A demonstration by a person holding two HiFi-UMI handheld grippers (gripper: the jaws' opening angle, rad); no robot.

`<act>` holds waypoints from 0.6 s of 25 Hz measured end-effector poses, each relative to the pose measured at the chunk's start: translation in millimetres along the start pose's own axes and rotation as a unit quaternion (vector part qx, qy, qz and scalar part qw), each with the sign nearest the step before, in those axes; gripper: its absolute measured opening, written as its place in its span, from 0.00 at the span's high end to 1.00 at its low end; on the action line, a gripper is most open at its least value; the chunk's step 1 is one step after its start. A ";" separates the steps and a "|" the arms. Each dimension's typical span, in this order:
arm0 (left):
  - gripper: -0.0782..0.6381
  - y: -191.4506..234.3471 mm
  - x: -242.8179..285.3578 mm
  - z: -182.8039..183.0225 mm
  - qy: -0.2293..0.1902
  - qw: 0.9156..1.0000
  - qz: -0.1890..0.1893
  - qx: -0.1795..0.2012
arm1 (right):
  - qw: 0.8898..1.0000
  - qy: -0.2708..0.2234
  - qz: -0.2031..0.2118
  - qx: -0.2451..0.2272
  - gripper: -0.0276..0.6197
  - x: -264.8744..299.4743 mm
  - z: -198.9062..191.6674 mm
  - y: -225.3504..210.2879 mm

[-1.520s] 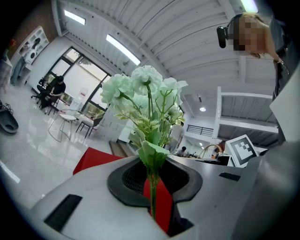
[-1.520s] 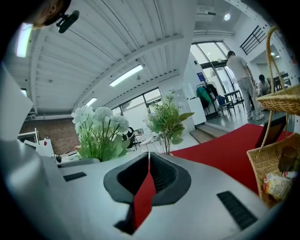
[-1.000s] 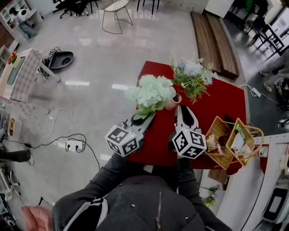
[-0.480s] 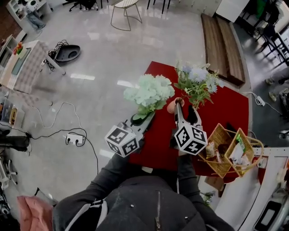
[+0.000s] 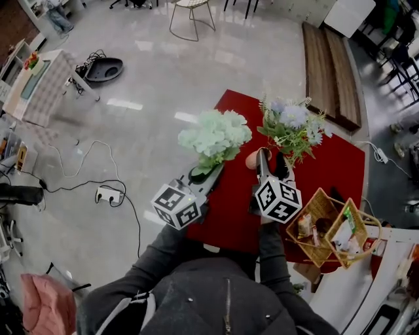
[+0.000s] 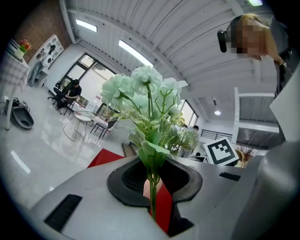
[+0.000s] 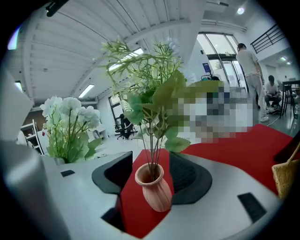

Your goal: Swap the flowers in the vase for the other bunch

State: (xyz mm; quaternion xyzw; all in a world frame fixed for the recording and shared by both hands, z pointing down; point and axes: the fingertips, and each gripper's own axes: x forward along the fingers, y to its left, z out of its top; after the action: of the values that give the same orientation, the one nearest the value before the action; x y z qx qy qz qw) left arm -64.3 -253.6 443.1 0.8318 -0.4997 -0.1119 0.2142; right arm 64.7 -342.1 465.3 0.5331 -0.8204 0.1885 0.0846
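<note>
Surface: red bench (image 5: pixel 327 163), under and ahead of left gripper (image 5: pixel 201 174) and right gripper (image 5: pixel 270 159); basket (image 5: pixel 315 208) of packets just right of right gripper.
Ground: pale glossy floor (image 5: pixel 163 78) ahead and left of left gripper; power strip (image 5: pixel 109 194) with cables to its left.
Room: open hall; wire chair (image 5: pixel 190 10) far ahead; wood boards (image 5: pixel 330 72) beyond the bench, ahead of right gripper; ribbed white ceiling (image 6: pixel 187 28) with strip lights.
Left grip: narrow, clamped on stems of white bunch (image 5: pixel 215 136); blooms rise just ahead of its tips, at the bench's left edge.
Right grip: jaws have just been opening, wide; vase (image 7: pixel 153 187) stands between them on the bench, pads off it, blue bunch (image 5: pixel 292 124) in it.
Markings: black-and-white squares on gripper cubes (image 5: pixel 177 204); packet print too small to read.
</note>
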 end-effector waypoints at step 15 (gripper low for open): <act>0.80 5.9 -0.1 -9.2 0.007 1.000 0.018 -0.004 | 0.999 0.012 -0.008 -0.030 0.64 29.2 -3.1 -12.6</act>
State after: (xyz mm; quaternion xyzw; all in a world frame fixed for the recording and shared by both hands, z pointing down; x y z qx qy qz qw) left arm -65.2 -253.7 454.0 0.8228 -0.5123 -0.1044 0.2227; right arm 63.8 -370.1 480.9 0.5344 -0.8205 0.1699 0.1116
